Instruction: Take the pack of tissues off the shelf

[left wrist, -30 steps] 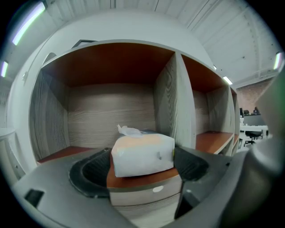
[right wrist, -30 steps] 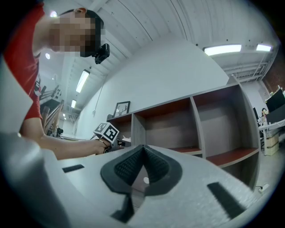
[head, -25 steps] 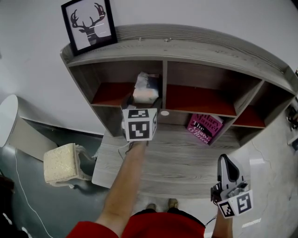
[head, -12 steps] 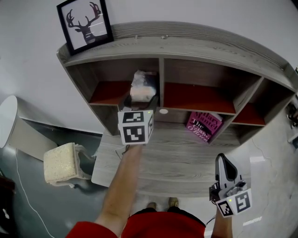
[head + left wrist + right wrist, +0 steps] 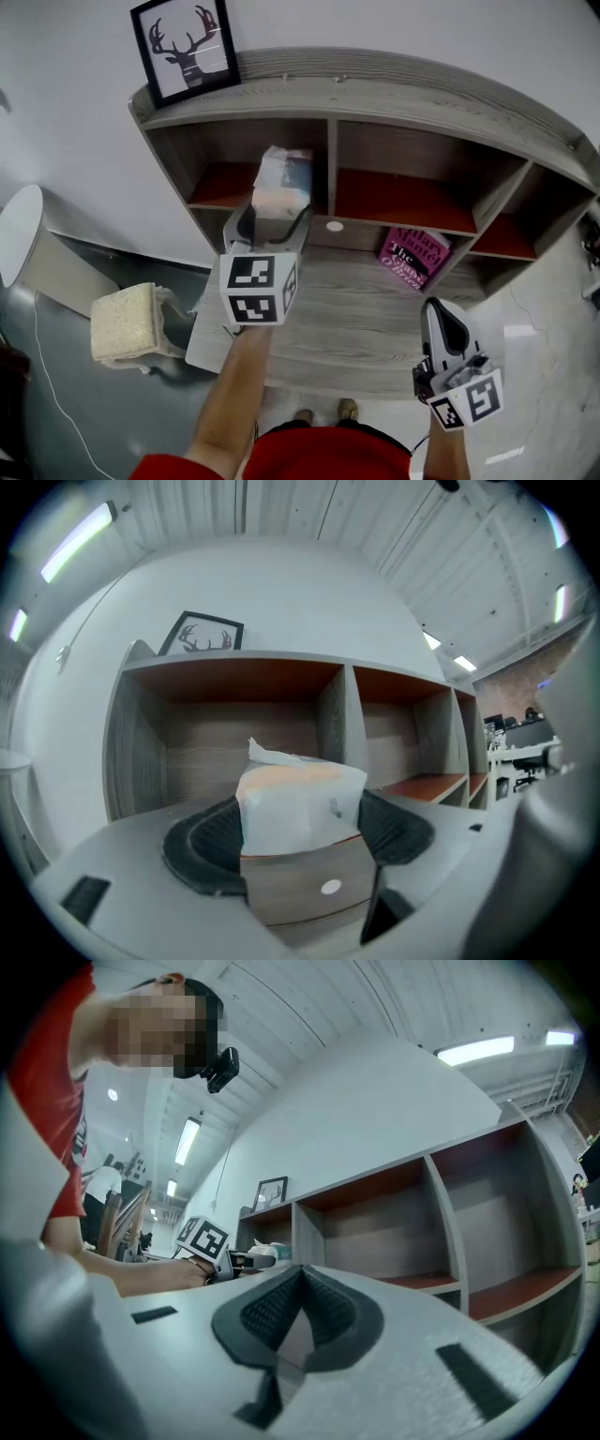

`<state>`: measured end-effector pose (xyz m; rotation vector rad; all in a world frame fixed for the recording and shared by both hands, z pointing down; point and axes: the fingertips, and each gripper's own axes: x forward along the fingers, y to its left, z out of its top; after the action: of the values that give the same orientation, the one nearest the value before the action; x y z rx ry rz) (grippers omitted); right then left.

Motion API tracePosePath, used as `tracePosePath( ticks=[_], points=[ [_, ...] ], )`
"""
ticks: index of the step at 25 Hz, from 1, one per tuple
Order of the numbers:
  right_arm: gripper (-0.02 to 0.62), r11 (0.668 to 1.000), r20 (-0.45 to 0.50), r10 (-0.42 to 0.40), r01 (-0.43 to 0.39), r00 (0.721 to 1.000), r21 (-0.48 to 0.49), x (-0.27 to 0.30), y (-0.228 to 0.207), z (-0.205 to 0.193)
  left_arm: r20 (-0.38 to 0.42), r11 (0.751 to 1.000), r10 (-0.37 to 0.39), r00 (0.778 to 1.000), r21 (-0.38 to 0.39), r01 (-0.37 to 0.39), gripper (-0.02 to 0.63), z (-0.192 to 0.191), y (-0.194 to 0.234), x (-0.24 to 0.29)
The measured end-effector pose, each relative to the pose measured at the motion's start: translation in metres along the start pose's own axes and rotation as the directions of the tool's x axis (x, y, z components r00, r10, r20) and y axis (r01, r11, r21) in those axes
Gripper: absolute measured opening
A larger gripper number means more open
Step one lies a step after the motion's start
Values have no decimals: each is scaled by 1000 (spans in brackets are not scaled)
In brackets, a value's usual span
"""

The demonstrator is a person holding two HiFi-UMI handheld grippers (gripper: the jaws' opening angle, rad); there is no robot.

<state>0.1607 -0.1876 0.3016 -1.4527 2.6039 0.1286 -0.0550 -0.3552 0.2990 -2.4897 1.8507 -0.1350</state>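
Observation:
The pack of tissues [image 5: 280, 181], white with a pale orange face, sits between the pads of my left gripper [image 5: 272, 217] in front of the upper left compartment of the grey shelf [image 5: 422, 101]. In the left gripper view the pack [image 5: 298, 799] fills the gap and both dark pads touch its sides; the jaws of the left gripper [image 5: 300, 829] have just been closing on it. My right gripper [image 5: 439, 317] hangs low at the right over the desk edge. Its pads meet at the tips in the right gripper view [image 5: 300, 1277], with nothing between them.
A framed deer picture [image 5: 187, 49] leans on the shelf top. A pink book [image 5: 412, 255] stands in the lower right compartment above the grey desk top [image 5: 366, 319]. A yellowish spongy block [image 5: 122, 323] and a white round object [image 5: 17, 246] lie at the left.
My left gripper has closed on the pack and drawn back from the compartment towards me, carrying the pack out and slightly up. The right gripper has shifted a little to the left.

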Motion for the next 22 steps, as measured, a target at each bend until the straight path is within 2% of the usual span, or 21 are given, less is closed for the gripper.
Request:
tracePosePath(
  ticks=[14, 22],
  points=[
    [5, 994, 27, 106, -107, 994, 9, 21, 34, 7, 104, 998, -48, 993, -38, 52, 364, 9, -19, -103],
    [5, 992, 19, 128, -128, 992, 4, 26, 49, 1, 115, 998, -47, 992, -45, 53, 364, 8, -24, -142]
  ],
)
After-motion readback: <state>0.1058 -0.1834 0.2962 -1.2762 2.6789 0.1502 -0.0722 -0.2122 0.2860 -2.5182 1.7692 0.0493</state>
